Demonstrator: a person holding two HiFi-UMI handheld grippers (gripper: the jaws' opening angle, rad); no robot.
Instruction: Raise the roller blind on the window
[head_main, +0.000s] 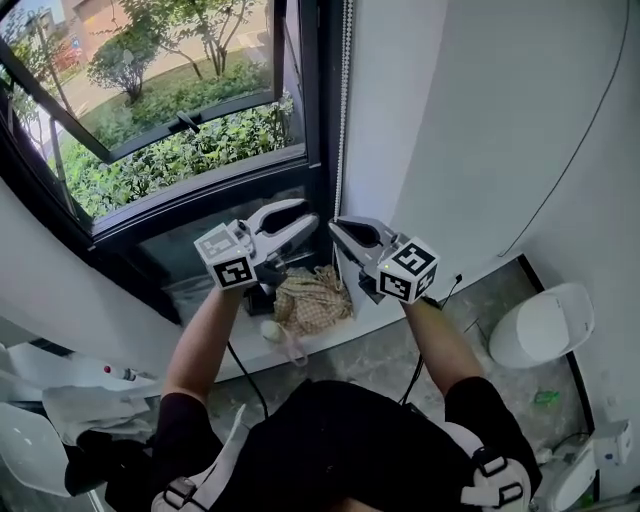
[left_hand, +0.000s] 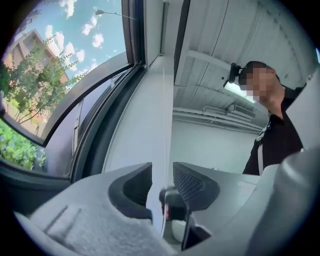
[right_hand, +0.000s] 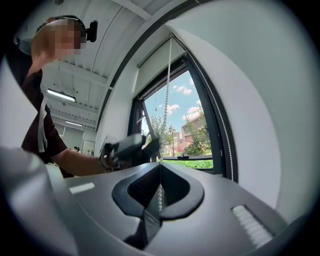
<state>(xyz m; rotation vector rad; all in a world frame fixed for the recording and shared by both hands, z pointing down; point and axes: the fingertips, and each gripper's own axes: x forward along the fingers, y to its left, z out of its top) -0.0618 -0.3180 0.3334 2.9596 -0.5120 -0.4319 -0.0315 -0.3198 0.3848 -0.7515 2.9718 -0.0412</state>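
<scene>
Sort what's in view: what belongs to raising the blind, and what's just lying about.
Job in hand:
- bead chain, clamped in the right gripper
- left gripper, jaws apart
- window

Lying about:
- checked cloth on the sill
- black cable
- white container on the floor

no legible text, no labels, no numbers anywhere

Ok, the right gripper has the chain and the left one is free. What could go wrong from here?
1. Only the right gripper is shut on the bead chain. The beads are small, so a slip could undo the pull.
2. The left gripper is open and gripping nothing. The thin chain would be easy to miss on a regrip.
3. A second strand hangs by the window frame. Taking that one would likely pull the wrong way.
</scene>
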